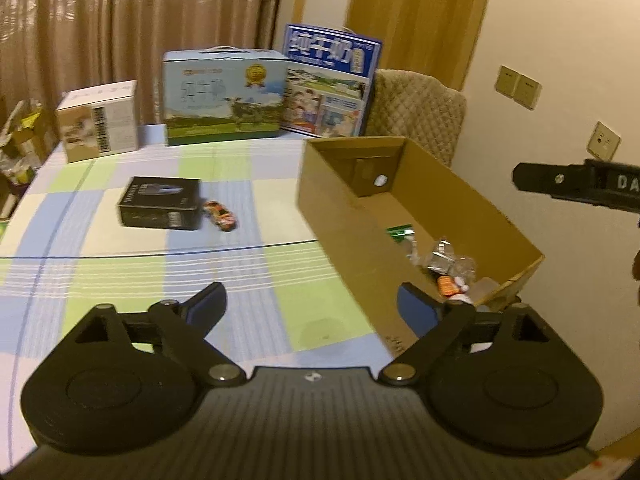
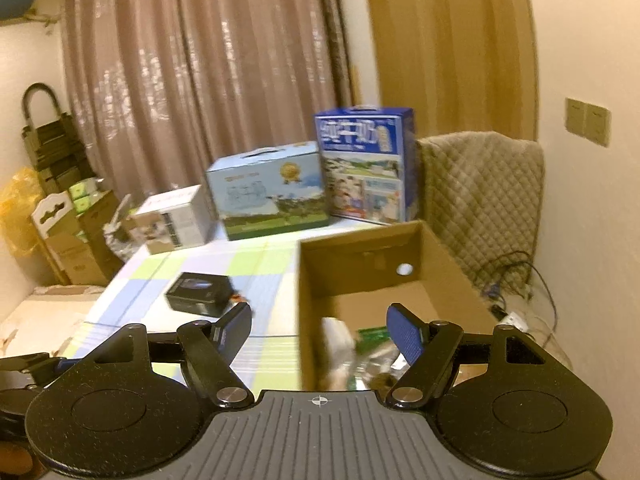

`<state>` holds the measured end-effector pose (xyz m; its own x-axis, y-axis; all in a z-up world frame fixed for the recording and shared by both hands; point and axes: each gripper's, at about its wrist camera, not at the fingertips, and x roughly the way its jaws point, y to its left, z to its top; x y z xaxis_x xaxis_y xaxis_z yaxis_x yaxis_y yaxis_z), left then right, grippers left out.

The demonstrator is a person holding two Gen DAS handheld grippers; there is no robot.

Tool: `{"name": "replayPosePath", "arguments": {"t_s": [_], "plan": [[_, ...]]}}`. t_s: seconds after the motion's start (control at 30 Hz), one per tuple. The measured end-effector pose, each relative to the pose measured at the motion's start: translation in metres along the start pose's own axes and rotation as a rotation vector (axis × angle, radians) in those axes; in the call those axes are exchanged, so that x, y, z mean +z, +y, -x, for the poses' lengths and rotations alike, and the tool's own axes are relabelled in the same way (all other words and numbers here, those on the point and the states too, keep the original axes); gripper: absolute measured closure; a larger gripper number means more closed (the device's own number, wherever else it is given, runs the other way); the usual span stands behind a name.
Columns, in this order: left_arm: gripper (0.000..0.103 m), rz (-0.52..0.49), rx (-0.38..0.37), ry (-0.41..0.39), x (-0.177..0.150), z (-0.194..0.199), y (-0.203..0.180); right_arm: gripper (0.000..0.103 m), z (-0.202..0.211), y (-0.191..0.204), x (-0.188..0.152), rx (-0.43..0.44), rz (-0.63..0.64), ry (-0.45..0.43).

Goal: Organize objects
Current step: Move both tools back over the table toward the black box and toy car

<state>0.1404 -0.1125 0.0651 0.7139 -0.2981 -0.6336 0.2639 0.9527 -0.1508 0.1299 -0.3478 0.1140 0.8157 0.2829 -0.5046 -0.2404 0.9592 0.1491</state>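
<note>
- surface (image 1: 120, 280): checked cloth in blue, green, white; brown curtains (image 1: 120, 20) behind, cream wall at 3 o'clock with wall switches (image 1: 518, 84).
- quilted chair back (image 1: 420, 108) just behind the surface's far right corner.
- cardboard box (image 1: 340, 208), open top, sits on the surface at 2 o'clock in the left wrist view; inside near its close end lie crumpled clear wrappers (image 1: 448, 258), a green packet (image 1: 400, 234) and an orange-red item (image 1: 447, 284).
- black box (image 1: 160, 204) at 11 o'clock, flat on the surface; toy car (image 1: 219, 215) just beside its right end, whether touching cannot be told.
- far edge, left to right: white carton (image 1: 100, 124), light-blue milk carton (image 1: 226, 100), taller blue milk carton (image 1: 330, 84), the two blue ones side by side.
- left gripper (image 1: 312, 310): jaws wide apart, nothing between them, above the cloth beside the cardboard box's near corner.
- right gripper (image 2: 320, 332): jaws spread wide, holding nothing, over the cardboard box's near end; contents below are blurred.
- stacked boxes (image 2: 68, 248) and a yellow bag (image 2: 20, 208) at 9 o'clock in the right wrist view.
</note>
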Motion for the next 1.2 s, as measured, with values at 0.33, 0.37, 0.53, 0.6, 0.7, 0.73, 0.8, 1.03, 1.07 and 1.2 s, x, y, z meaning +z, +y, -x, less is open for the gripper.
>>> {"name": "replayPosePath", "arguments": {"t_s": [0.33, 0.37, 0.53, 0.6, 0.7, 0.73, 0.8, 1.03, 1.07, 1.2], "plan": [[0.001, 0.055, 0.107, -0.02, -0.007, 0.033, 0.066, 0.031, -0.015, 0.072, -0.015, 0.09, 0.101, 0.036], [0.001, 0.062, 0.118, -0.023, -0.007, 0.036, 0.072, 0.031, -0.017, 0.076, -0.017, 0.096, 0.106, 0.042], [0.001, 0.063, 0.151, -0.036, -0.006, 0.048, 0.092, 0.031, -0.023, 0.094, -0.025, 0.116, 0.144, 0.059], [0.001, 0.062, 0.159, -0.038, -0.006, 0.05, 0.097, 0.031, -0.025, 0.098, -0.027, 0.12, 0.151, 0.062], [0.001, 0.061, 0.168, -0.039, -0.007, 0.051, 0.106, 0.031, -0.031, 0.102, -0.029, 0.122, 0.155, 0.071], [0.001, 0.059, 0.171, -0.038, -0.008, 0.051, 0.108, 0.031, -0.033, 0.103, -0.03, 0.123, 0.156, 0.074], [0.001, 0.054, 0.177, -0.034, -0.009, 0.049, 0.112, 0.031, -0.038, 0.105, -0.032, 0.125, 0.157, 0.081], [0.001, 0.03, 0.196, -0.015, -0.01, 0.036, 0.125, 0.031, -0.058, 0.11, -0.043, 0.133, 0.159, 0.104], [0.001, 0.03, 0.2, -0.014, -0.011, 0.034, 0.128, 0.031, -0.061, 0.111, -0.044, 0.135, 0.16, 0.108], [0.001, 0.042, 0.211, 0.0, -0.009, 0.019, 0.143, 0.031, -0.08, 0.116, -0.048, 0.146, 0.173, 0.123]]}}
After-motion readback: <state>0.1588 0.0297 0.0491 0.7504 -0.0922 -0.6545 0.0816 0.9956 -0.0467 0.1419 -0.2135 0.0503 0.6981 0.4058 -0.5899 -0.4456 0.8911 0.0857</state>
